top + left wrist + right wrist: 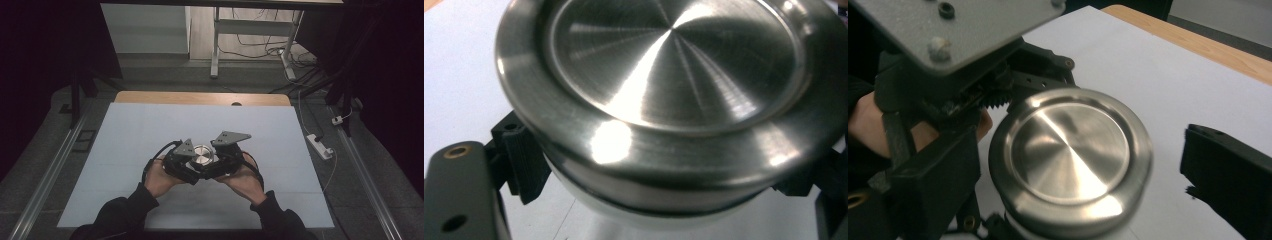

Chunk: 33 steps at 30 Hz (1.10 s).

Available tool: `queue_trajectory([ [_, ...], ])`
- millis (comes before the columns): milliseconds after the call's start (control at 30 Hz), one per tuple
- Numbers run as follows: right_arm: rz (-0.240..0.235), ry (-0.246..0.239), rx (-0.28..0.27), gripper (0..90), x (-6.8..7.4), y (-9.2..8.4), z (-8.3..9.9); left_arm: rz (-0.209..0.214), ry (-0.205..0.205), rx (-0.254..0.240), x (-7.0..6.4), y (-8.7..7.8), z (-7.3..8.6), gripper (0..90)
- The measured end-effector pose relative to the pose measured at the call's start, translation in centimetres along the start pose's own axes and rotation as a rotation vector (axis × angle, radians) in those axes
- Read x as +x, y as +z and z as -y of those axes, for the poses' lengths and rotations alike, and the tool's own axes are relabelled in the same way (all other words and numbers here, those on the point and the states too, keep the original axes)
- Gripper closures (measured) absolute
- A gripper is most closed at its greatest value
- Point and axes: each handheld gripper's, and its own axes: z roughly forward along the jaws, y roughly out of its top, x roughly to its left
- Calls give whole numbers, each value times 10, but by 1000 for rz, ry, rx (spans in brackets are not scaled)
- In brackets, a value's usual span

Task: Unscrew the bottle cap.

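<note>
A round jar with a brushed steel lid (202, 155) is held a little above the white table cover, near the middle front. My left gripper (192, 165) is shut on the jar's pale body just under the lid (674, 75), with ribbed black fingers (524, 162) pressing on both sides. My right gripper (216, 163) comes in from the right and stands open around the lid (1070, 155). Its left jaw lies close beside the lid, and its right jaw stands well apart from it. The left gripper's grey plate (948, 30) and the hand behind it are in the right gripper view.
A white sheet (150, 130) covers the table, with a wooden strip (200, 98) bare at the far edge. On the floor to the right lies a white power strip (320, 146) with cables. Desk legs (215, 45) stand beyond the table.
</note>
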Motion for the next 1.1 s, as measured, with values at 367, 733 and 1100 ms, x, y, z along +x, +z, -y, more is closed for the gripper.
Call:
queue_trajectory([
  [367,-87,-50,23,188,-3,6,-2,59,27,-7,0,-4,-3,153],
  [733,-546,-283,12,165,-25,-2,-4,287,163,-39,-3,-11,-4,152],
  [1100,-134,-73,8,0,-18,-11,-14,-17,-29,-31,11,-15,3,152],
])
